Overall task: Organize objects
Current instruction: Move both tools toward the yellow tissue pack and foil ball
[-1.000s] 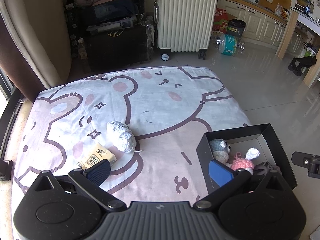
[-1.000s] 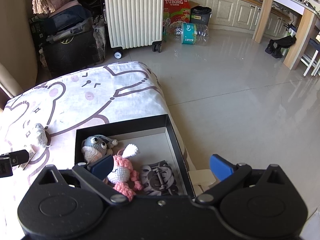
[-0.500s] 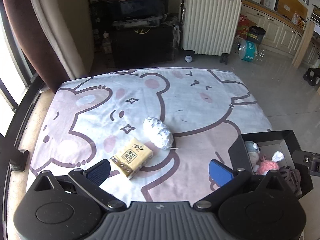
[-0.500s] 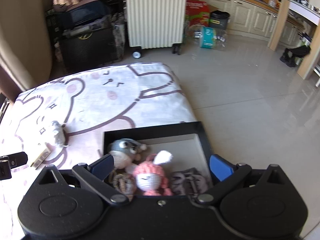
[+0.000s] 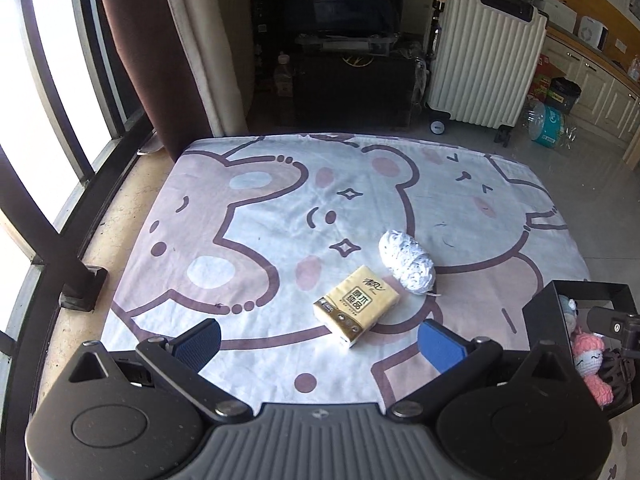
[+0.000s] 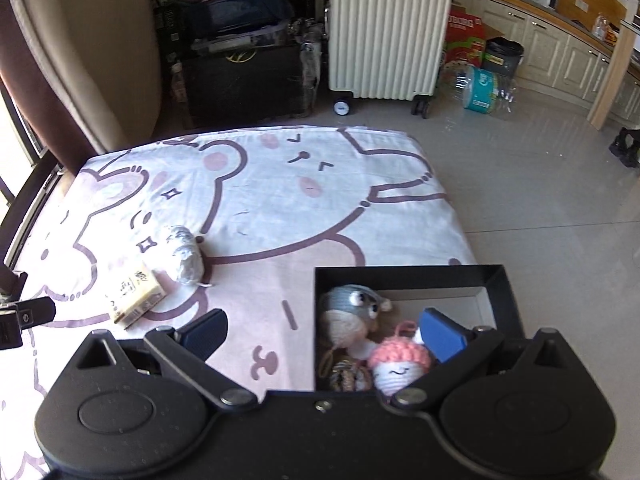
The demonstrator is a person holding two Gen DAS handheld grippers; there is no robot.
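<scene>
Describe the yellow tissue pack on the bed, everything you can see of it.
The tissue pack is a small rectangular soft pack in glossy yellow wrap with dark printed characters on top and a darker band at one end. It looks sealed and lies flat, turned diagonally, on the cartoon-bear sheet. The white yarn ball sits just beyond it, close or barely touching. Neither gripper touches it.

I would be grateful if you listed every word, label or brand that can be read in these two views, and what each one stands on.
Tissue pack: large dark Chinese characters on its yellow top face, too distorted to quote with confidence.
Red carton beside the white suitcase: white brand lettering, too blurred to read now.
Water bottle pack on the floor: teal label, print too small to read.
Black box, white yarn ball: no text visible.
</scene>
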